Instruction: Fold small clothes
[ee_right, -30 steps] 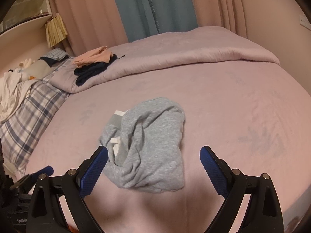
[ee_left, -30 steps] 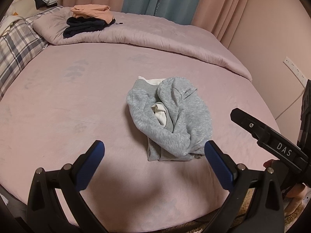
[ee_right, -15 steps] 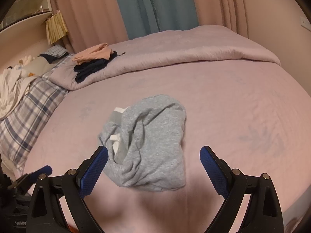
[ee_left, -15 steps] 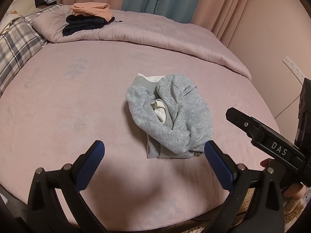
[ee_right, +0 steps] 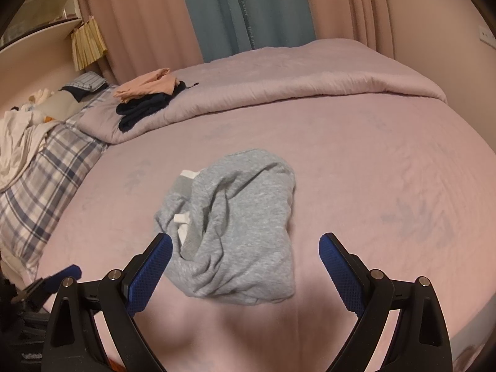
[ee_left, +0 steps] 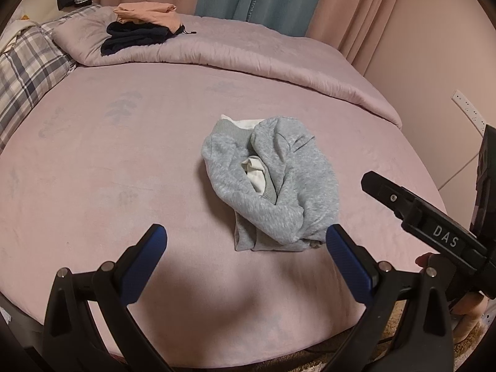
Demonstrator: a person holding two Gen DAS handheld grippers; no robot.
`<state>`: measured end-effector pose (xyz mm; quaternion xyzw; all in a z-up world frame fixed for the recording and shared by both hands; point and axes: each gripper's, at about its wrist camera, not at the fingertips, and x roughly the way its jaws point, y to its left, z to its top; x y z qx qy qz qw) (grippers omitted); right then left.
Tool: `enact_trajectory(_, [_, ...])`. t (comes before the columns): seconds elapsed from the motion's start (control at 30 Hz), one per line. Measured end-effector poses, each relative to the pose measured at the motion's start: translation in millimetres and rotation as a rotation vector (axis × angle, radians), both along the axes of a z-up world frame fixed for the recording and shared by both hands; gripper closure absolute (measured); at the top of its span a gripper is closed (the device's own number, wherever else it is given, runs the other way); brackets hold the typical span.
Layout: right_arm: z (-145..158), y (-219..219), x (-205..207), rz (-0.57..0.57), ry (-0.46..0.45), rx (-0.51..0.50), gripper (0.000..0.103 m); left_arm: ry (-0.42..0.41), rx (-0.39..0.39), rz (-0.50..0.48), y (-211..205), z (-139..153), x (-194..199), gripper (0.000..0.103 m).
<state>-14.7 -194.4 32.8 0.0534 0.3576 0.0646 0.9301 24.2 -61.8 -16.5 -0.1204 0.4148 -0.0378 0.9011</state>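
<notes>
A small grey sweatshirt (ee_left: 272, 186) lies crumpled on the pink bed (ee_left: 108, 186), near the middle of the sheet and a little toward the near edge, where the person stands. It is bunched into a heap, with a white lining or inner layer (ee_left: 255, 175) showing in the folds and a ribbed cuff or hem at the far side, so I judge that the folding of this piece is not begun. The left tool (ee_left: 245, 254) hovers above the near edge of the bed with its blue fingers spread wide and nothing between them; its right finger is just beside the near corner of the garment, but I cannot tell if it touches. The right tool (ee_right: 245, 259) is also spread apart and empty, pointing at the sweatshirt from the near side, and the cloth appears between its fingers only because of the view. At the far left of the bed, on the rolled-back quilt (ee_left: 248, 52), a peach garment (ee_left: 145, 15) rests on top of a dark navy one (ee_left: 133, 37); they look already folded, so part of the work seems done. No basket or box is visible here. What is left, I think, is to spread the sweatshirt flat first.
</notes>
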Motion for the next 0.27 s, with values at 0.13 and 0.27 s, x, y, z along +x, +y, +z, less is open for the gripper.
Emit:
enact_trajectory(0.13, [-0.2, -0.3, 0.0, -0.002, -0.004, -0.007, 0.008, -0.003, 0.001, -0.004, -0.5, 1.3, -0.9, 0.000])
enact_trajectory(0.27, [0.0, -0.6, 0.8, -0.003, -0.005, -0.005, 0.008, -0.008, -0.001, -0.005, 0.0, 1.7, -3.0, 0.000])
